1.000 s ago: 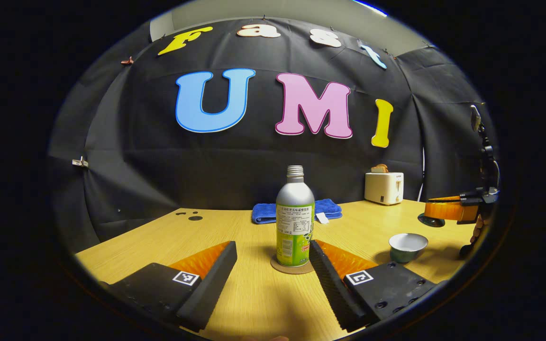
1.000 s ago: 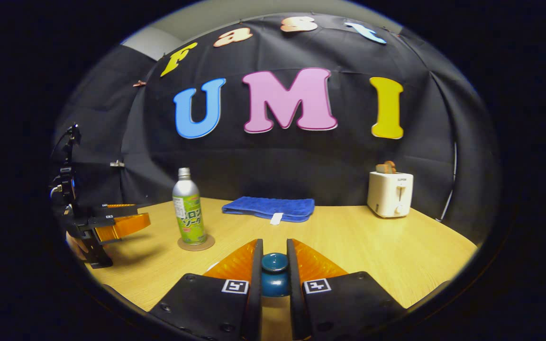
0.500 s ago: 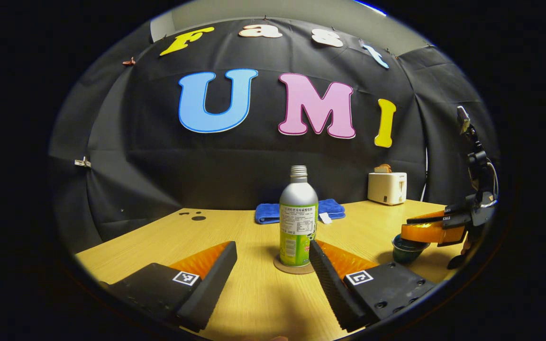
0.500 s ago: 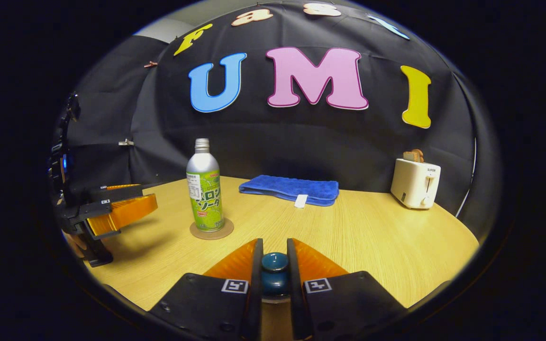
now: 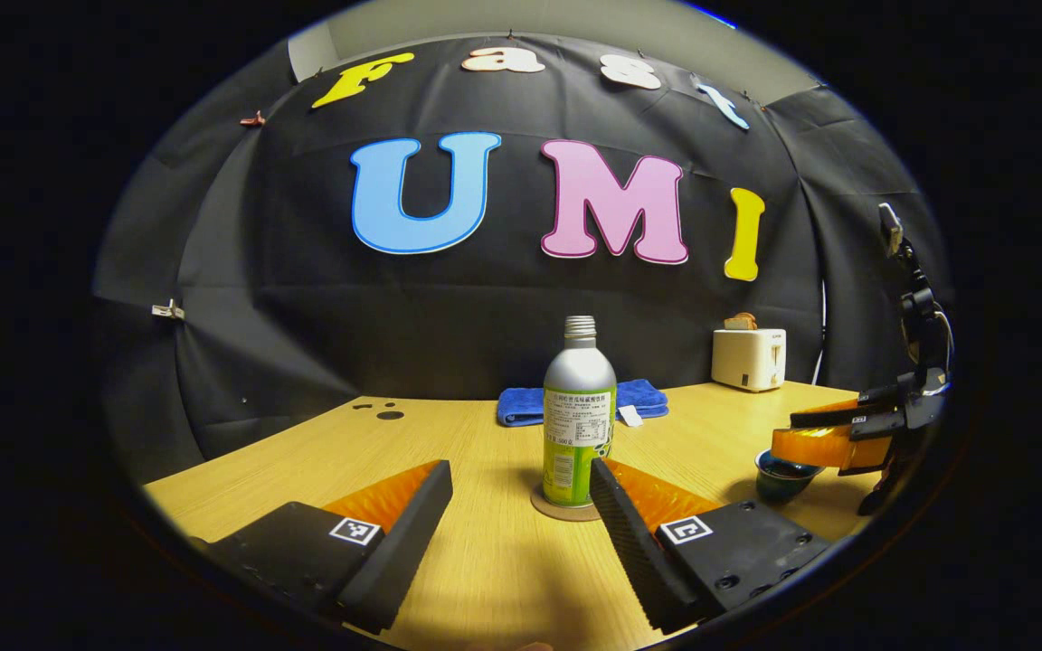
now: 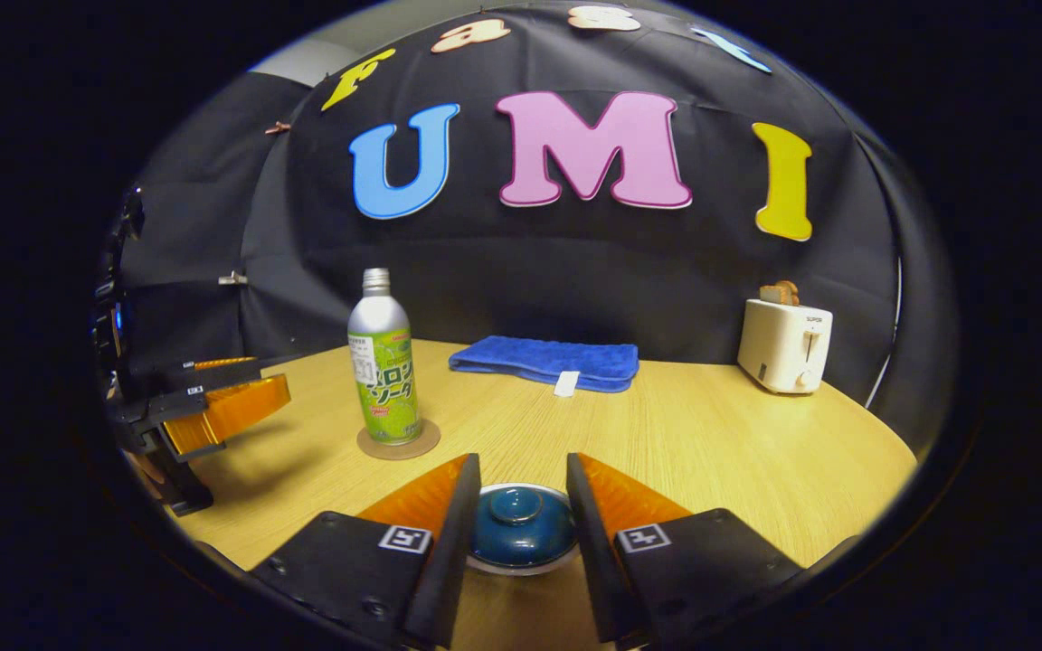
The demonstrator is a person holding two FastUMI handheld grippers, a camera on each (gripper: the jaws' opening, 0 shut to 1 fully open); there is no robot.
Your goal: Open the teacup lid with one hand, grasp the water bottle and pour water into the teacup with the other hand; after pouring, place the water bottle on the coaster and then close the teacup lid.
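A silver and green water bottle [image 5: 580, 420] stands upright on a round coaster [image 5: 564, 509]. My left gripper [image 5: 519, 472] is open just short of the water bottle, touching nothing. In the right gripper view the water bottle [image 6: 383, 362] and coaster [image 6: 399, 441] are at the left. The blue teacup lid [image 6: 521, 527] sits on the teacup's pale rim. My right gripper [image 6: 521, 479] stands open around the lid, its fingers apart from it. In the left gripper view the right gripper [image 5: 833, 438] hovers over the teacup [image 5: 781, 475].
A folded blue towel [image 6: 546, 362] lies at the back of the wooden table [image 6: 720, 452]. A white toaster [image 6: 785, 345] stands at the back right. The left gripper [image 6: 213, 402] shows at the far left of the right gripper view.
My right gripper came down with the lid over the teacup and opened, letting the lid go. The left gripper stayed open and shifted slightly.
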